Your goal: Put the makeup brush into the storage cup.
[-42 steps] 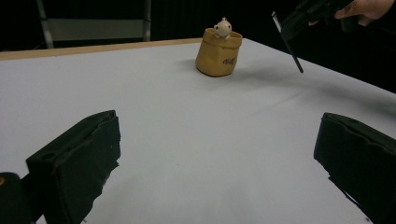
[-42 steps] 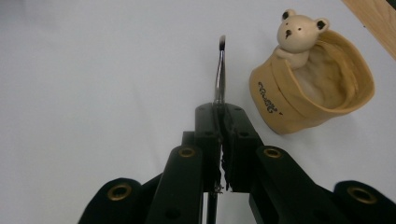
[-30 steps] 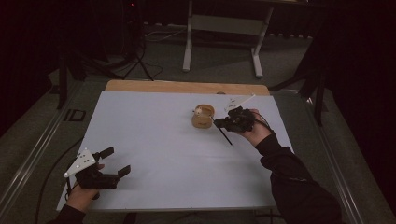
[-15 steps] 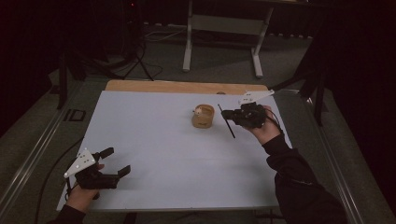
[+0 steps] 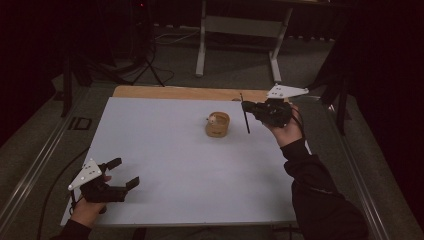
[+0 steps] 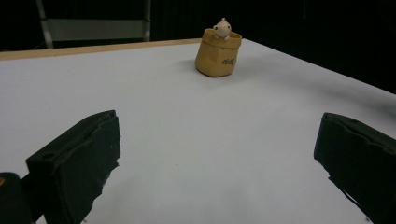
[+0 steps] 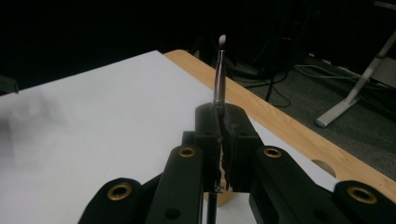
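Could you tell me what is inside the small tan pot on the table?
A small pale figurine pokes its head above the rim of the tan pot. The pot's wall hides everything lower inside.

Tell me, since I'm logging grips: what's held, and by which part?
The right gripper pinches a thin brush mid-shaft. The left gripper holds nothing.

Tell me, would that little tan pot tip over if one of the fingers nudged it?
Probably it would slide or tip easily: the pot looks small and light. Its dented wall suggests soft, squashy material. The tiny figure peeking over the rim might fall out.
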`<state>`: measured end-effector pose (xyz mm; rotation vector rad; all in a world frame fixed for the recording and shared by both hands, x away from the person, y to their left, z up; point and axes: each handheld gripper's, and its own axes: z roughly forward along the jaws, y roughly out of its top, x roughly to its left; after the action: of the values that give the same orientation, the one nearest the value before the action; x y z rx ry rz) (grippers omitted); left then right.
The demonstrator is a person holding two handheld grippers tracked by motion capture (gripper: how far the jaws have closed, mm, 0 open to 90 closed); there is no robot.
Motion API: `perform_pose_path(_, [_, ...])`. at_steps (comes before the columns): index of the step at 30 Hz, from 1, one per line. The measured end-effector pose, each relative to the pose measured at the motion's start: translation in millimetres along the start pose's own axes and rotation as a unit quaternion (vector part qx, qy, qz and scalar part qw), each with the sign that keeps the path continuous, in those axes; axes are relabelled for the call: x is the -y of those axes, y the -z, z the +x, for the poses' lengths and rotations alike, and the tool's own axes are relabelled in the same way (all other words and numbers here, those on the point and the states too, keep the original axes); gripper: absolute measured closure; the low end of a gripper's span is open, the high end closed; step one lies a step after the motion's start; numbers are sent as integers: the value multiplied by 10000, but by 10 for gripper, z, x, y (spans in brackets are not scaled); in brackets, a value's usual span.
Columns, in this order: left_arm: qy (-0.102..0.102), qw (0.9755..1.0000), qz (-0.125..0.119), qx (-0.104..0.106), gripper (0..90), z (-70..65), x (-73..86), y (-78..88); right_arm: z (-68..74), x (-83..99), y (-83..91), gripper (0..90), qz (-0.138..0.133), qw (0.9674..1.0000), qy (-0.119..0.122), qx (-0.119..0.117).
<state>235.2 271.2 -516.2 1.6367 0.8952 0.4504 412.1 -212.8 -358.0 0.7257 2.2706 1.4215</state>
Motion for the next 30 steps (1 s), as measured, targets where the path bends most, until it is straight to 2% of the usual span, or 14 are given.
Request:
perform_pose_path(6, [9,10000,4,7,5,-1,2,-3,-18,-25,-44,855,-196,9997,-3,172])
perform_pose_path(12, [16,10000,-1,10,5,2,3,-2,-89,-45,-88,855,-465,9981,-240,318])
perform_pose_path(22, [17,10000,14,20,5,6,5,-2,-137,-91,-207,855,-743,9953,-303,547])
perform_pose_path(30, [16,10000,13,24,5,5,7,-5,-160,-126,-308,855,-865,9941,-375,530])
